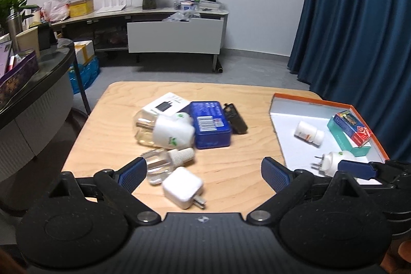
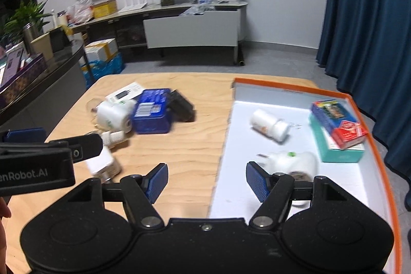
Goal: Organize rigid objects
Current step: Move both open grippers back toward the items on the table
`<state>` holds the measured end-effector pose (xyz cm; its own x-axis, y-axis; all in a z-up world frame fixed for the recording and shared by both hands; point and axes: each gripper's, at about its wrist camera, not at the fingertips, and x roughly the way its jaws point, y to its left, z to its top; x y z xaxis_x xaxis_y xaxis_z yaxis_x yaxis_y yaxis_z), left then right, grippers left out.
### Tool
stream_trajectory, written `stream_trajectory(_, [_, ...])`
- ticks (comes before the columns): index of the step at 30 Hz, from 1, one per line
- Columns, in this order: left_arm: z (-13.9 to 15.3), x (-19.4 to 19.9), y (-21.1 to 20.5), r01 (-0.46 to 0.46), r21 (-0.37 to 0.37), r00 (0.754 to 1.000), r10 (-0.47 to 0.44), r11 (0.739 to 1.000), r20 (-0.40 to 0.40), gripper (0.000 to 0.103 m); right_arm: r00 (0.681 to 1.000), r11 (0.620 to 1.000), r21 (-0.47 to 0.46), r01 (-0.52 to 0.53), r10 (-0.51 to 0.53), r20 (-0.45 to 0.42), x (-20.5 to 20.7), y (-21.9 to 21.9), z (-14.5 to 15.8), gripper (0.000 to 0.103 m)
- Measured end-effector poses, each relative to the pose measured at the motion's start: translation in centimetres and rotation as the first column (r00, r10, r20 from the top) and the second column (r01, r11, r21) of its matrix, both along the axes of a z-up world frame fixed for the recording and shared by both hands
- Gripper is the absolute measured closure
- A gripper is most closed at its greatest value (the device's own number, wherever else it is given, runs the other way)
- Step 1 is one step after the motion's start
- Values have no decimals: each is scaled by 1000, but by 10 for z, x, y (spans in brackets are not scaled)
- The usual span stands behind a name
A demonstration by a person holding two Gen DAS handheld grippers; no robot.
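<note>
On the wooden table lie a white charger cube (image 1: 183,187), a clear bottle with a ribbed cap (image 1: 167,162), a white plug-in device (image 1: 172,132), a blue tin (image 1: 210,123), a black object (image 1: 235,117) and a white box (image 1: 165,104). My left gripper (image 1: 203,171) is open, with the charger cube and clear bottle between its fingers. The orange-rimmed white tray (image 2: 295,91) holds a white pill bottle (image 2: 269,125), stacked boxes (image 2: 336,130) and a white plug-in device (image 2: 292,162). My right gripper (image 2: 206,182) is open and empty over the tray's left edge.
A dark counter (image 1: 38,73) with boxes stands at the left. A low cabinet (image 1: 174,35) with plants stands at the back wall. Blue curtains (image 1: 359,30) hang at the right. The left gripper's body shows in the right wrist view (image 2: 38,161).
</note>
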<state>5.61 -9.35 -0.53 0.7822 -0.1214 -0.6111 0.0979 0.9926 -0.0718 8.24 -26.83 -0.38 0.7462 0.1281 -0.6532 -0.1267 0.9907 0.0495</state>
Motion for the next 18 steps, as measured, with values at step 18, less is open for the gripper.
stream_trajectory(18, [-41, 14, 50, -62, -27, 997, 60, 998, -57, 4, 996, 997, 12, -82, 82, -25, 10, 35, -22, 23])
